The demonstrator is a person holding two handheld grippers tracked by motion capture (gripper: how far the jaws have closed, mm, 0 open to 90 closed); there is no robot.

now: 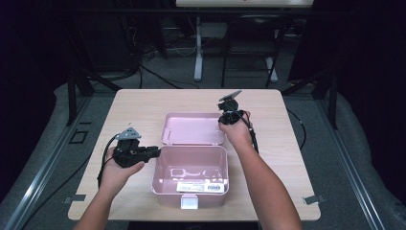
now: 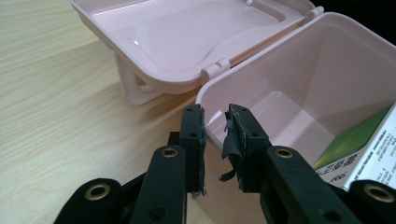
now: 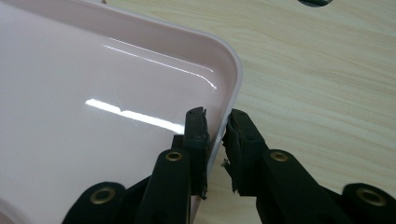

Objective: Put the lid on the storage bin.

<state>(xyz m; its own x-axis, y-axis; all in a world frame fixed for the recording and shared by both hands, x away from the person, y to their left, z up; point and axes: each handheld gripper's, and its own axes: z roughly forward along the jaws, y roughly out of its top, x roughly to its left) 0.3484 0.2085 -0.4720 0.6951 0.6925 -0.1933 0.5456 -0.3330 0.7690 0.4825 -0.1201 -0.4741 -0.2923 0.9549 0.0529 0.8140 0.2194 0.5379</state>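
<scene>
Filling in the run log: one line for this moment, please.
left gripper: shut on box wall | right gripper: shut on lid rim | box: open | table

Box wall: the strip of the pink box [image 2: 299, 88] rim between the left claw [image 2: 215, 140] jaws is covered by the torn pad [image 2: 232, 148]; contact cannot be told.
Carton: the green-and-white carton [image 2: 369, 149], right of the left claw inside the box, is cut off by the picture's edge; its print is too small to read.
Lid: the lid [image 3: 93, 93] runs out of frame left of the right claw [image 3: 215, 135]; the edge between the jaws is partly hidden.
Label: the barcode label [image 1: 201, 186] text is too small to tell.
Forearms: cut off at the bottom edge, below both claws.
</scene>
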